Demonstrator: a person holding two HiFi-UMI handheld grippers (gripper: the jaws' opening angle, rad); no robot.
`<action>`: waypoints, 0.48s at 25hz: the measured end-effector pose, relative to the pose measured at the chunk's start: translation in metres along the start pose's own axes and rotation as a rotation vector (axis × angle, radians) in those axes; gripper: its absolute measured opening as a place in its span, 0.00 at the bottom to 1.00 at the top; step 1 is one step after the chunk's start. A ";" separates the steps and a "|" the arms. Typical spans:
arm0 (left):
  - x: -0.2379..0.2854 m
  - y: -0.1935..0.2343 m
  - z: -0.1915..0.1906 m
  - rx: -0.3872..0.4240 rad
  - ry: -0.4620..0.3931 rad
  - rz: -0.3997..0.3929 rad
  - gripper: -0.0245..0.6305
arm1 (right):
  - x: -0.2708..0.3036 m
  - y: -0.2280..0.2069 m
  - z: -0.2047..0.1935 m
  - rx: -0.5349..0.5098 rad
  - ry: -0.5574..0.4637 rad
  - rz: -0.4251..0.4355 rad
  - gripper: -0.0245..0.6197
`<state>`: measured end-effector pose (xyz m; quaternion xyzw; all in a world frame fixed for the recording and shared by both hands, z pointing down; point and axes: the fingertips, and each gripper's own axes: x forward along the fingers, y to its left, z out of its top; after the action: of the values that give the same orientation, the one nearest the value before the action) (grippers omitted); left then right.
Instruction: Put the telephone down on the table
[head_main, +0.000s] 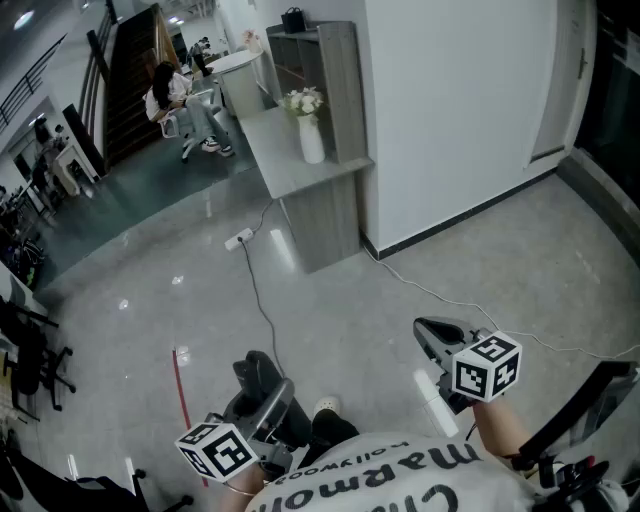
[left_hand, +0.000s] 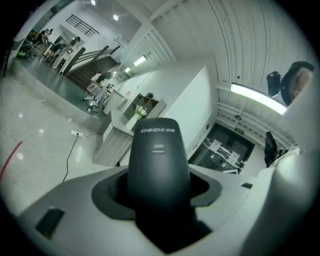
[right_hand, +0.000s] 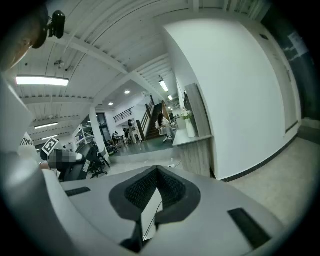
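My left gripper (head_main: 270, 395) is shut on a black telephone handset (left_hand: 157, 160), which stands up between the jaws and pokes out past them (head_main: 257, 368). It is held low at the bottom left of the head view, above the floor. My right gripper (head_main: 432, 335) is at the lower right, shut, with nothing between its fingertips (right_hand: 157, 170). A grey table (head_main: 285, 170) stands ahead against the white wall, several steps away. On it is a white vase of flowers (head_main: 311, 138). The table also shows in the left gripper view (left_hand: 120, 122) and the right gripper view (right_hand: 192, 138).
A white power strip (head_main: 238, 239) and its cable lie on the floor in front of the table. Another cable (head_main: 450, 297) runs along the wall at the right. A red line (head_main: 182, 390) marks the floor. A person sits on a chair (head_main: 170, 98) far back.
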<state>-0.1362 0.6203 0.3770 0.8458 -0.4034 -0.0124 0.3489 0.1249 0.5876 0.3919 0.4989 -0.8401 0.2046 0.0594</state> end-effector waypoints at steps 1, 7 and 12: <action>0.001 0.001 0.001 0.005 -0.001 0.003 0.46 | 0.001 -0.001 0.000 -0.002 0.002 0.000 0.05; 0.006 0.006 0.001 0.008 -0.002 0.022 0.46 | 0.005 -0.003 -0.003 -0.012 0.017 0.004 0.05; 0.017 0.013 0.010 0.012 -0.015 0.040 0.46 | 0.013 -0.015 -0.004 -0.012 0.020 0.001 0.05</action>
<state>-0.1367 0.5977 0.3819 0.8395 -0.4230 -0.0093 0.3410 0.1313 0.5725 0.4033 0.4962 -0.8408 0.2046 0.0705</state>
